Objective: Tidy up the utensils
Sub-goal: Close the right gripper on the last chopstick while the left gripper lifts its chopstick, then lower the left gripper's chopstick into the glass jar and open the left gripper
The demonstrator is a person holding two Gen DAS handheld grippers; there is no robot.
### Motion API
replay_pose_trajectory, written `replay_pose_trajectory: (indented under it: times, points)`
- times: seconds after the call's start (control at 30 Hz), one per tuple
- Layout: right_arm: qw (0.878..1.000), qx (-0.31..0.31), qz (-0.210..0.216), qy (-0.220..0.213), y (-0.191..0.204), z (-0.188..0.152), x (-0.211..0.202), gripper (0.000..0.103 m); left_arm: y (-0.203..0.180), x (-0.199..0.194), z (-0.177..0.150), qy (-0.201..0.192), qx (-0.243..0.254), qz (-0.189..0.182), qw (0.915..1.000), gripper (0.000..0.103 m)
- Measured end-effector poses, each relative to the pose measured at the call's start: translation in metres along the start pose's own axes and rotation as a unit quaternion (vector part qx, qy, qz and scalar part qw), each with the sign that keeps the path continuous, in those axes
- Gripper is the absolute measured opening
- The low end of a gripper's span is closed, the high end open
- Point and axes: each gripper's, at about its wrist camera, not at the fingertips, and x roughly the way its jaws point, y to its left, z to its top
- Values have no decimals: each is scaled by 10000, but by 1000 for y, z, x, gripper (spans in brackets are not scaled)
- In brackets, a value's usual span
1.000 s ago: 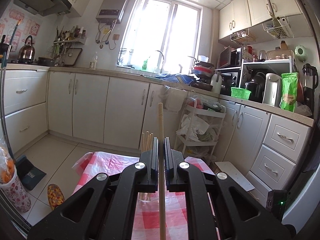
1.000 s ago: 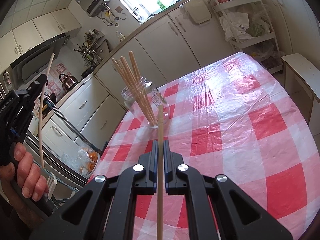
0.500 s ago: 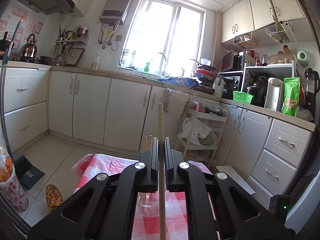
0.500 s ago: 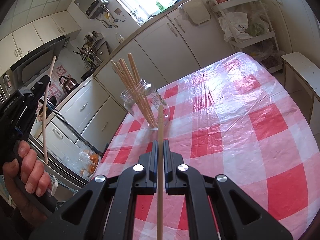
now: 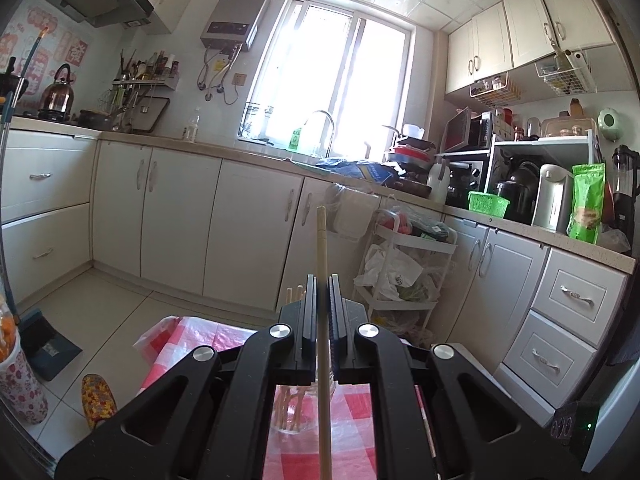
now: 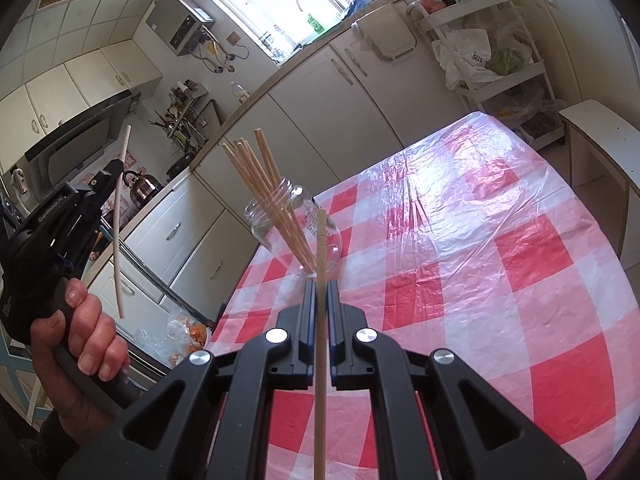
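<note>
Beside the glass jar [image 6: 294,232] on the checked surface [image 6: 500,264], both grippers carry work: the right gripper [image 6: 319,292] has its fingers [image 6: 307,312] pinched nearly shut on a wooden chopstick [image 6: 320,344] that runs up between them toward the jar, and the left gripper [image 6: 114,172], off to the left of the jar and raised above the surface edge, is likewise clamped on a pale chopstick [image 6: 119,232]. In its own view the left gripper [image 5: 319,292] shows that stick [image 5: 321,260] held narrow between its fingers [image 5: 308,312], with the jar half hidden below them. The step in hand looks like dropping each stick into the jar. To do it well, I would bring one tip over the mouth of the jar, tilt the stick steeper so it clears the rim, and let go only once the end is inside. The bundle of chopsticks [image 6: 268,192] already in the jar leans to the left, so the freer side of the mouth is the better entry. The jar is clear, round and light-looking, likely to tip if knocked; the sticks are slim, smooth and straight; the plastic cover on the surface is glossy and wrinkled.
</note>
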Motion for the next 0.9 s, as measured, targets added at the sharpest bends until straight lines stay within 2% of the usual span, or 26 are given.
replay_pose_trajectory:
  times: [0.17,0.43,0.63,0.9]
  points:
    - [10000,55,49,-33,-1,1,-1,6,11,15,7,-198,-239,-100,9995,5]
    - [9998,172,113,-73,-5,5,0,6,36,61,10,-193,-854,-140,9961,5]
    - [9995,273,147,-64,-10,6,1,6,43,92,12,-335,-1180,-103,9924,5]
    - [9987,456,238,-5,-15,6,2,6,35,127,4,-641,-979,187,9930,5]
